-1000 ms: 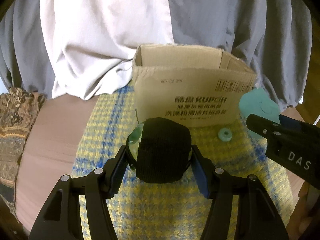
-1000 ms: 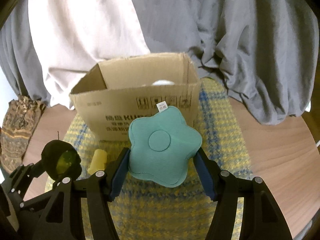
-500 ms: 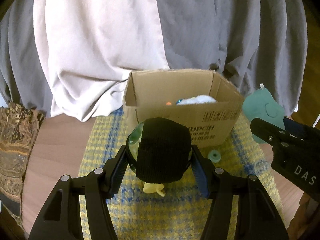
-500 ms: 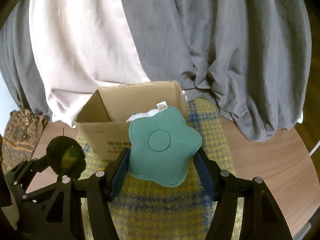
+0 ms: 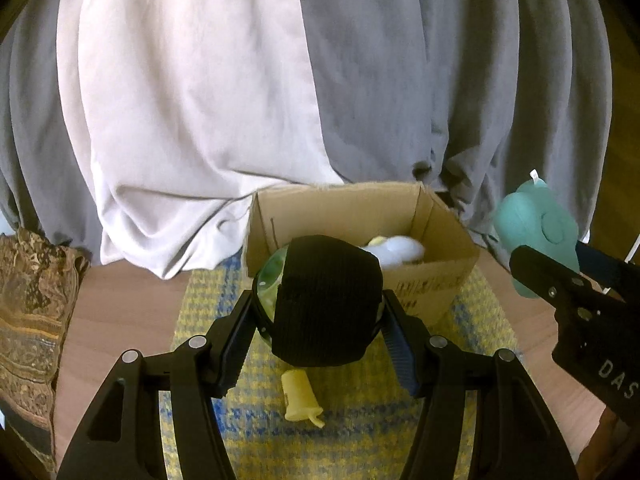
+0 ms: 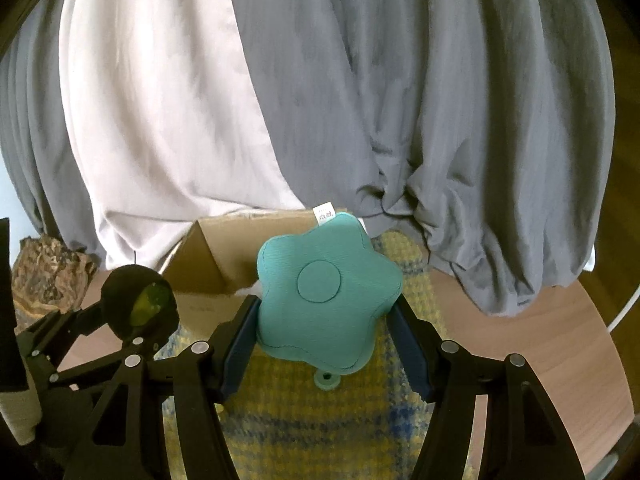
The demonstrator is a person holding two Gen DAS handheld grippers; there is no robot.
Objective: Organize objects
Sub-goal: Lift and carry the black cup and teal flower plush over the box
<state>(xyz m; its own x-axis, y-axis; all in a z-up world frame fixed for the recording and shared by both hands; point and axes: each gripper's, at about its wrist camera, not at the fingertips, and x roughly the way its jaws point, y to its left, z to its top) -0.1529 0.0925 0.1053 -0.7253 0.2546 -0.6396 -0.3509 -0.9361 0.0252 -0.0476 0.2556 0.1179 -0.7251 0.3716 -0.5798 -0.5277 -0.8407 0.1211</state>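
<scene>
My left gripper (image 5: 320,316) is shut on a round green object wrapped in a black knit band (image 5: 326,300), held above the mat just in front of the open cardboard box (image 5: 452,240). My right gripper (image 6: 326,328) is shut on a teal star-shaped cushion (image 6: 328,292), held in the air in front of the box (image 6: 208,264). The cushion also shows in the left wrist view (image 5: 536,228). The banded object also shows in the right wrist view (image 6: 140,304). A white fluffy thing (image 5: 400,250) lies in the box.
A yellow and blue checked mat (image 5: 360,432) covers the round wooden table (image 6: 560,344). A small yellow item (image 5: 300,398) and a small teal ring (image 6: 327,380) lie on the mat. Grey and white cloth (image 5: 240,100) hangs behind. A patterned brown fabric (image 5: 28,300) lies at left.
Both grippers have risen with their loads. The box now sits lower in view and its inside shows. The yellow item has come into sight beneath the left gripper.
</scene>
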